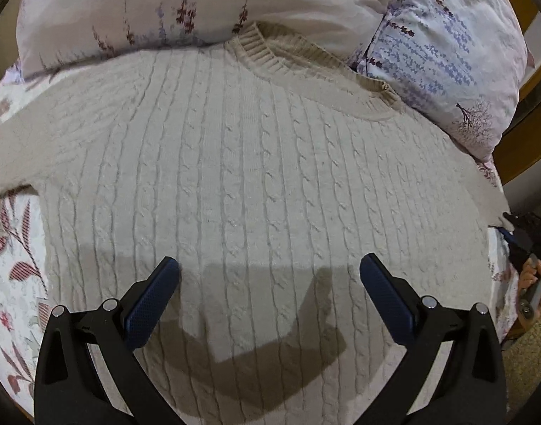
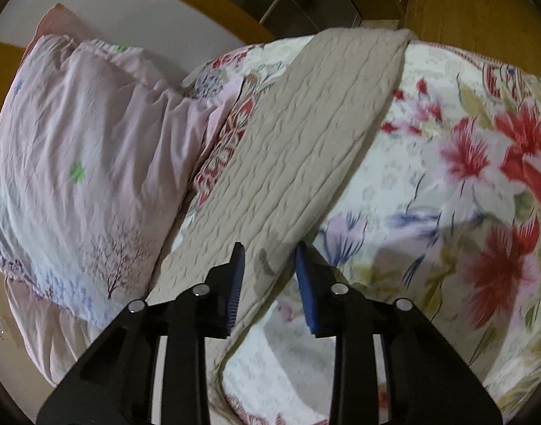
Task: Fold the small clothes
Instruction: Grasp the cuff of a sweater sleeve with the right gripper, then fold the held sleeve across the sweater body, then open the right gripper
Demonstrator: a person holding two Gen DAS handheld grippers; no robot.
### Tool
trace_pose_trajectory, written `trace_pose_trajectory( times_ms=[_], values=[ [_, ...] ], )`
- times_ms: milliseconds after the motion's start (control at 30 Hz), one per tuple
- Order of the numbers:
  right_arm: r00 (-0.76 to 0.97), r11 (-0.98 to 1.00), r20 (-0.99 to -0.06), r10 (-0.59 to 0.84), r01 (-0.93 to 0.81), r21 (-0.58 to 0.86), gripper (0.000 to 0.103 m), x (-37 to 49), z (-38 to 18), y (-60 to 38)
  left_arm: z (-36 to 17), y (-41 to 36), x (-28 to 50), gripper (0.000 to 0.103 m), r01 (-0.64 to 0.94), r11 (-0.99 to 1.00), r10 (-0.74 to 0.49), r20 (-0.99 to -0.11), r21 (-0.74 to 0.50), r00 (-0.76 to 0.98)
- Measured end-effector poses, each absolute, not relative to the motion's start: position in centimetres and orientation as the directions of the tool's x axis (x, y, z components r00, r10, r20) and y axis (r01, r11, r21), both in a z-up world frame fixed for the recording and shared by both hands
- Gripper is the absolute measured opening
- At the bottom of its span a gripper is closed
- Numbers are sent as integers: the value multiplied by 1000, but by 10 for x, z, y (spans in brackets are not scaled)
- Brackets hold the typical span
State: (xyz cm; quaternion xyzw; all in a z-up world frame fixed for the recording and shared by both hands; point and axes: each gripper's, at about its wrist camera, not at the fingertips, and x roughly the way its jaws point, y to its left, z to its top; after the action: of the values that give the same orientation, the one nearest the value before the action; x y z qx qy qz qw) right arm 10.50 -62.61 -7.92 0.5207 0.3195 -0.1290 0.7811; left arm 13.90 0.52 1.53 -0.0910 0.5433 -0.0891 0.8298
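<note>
Sweater [image 1: 256, 177]: cream cable-knit, lying face up and spread flat on the bed, ribbed collar [image 1: 270, 53] toward the pillows. No fold made yet, by the look of it.

Sleeve [image 2: 306, 148]: one sleeve stretched out straight across the bedspread toward the far edge of the bed; its near end lies under the right gripper.

Left gripper [image 1: 268, 269]: poised above the lower body of the sweater, jaws wide apart, holding nothing; its shadow falls on the knit.

Right gripper [image 2: 268, 258]: jaws partly apart, straddling the near part of the sleeve. Whether the pads touch the knit cannot be told; no clamp is made.

Bedspread [image 2: 465, 184]: floral, red and white, under the sweater.

Pillows [image 1: 458, 53]: two, pale pink with printed sprigs, touching the collar edge.

Risks, as judged: the knit is thick and soft, so a shallow bite may take only the top layer and the sleeve would sag or slip out. Dragging the sleeve could pull the body out of square. The collar crowded against the pillows may bunch.
</note>
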Motion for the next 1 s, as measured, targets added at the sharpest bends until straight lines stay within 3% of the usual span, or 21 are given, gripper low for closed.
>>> trace_pose_trajectory(
  times_ms=[333, 667, 1000],
  values=[
    [755, 479, -653, 58, 553, 682, 11, 106, -77, -629, 18, 19, 139, 102, -1, 948, -292, -874, -317, 388],
    [814, 628, -580, 15, 444, 639, 9, 108, -29, -608, 23, 21, 133, 102, -3, 946, -296, -865, -324, 405],
    [867, 809, -469, 168, 151, 568, 9, 114, 30, -513, 35, 21, 130, 102, 8, 940, -310, -842, -341, 442]
  ],
)
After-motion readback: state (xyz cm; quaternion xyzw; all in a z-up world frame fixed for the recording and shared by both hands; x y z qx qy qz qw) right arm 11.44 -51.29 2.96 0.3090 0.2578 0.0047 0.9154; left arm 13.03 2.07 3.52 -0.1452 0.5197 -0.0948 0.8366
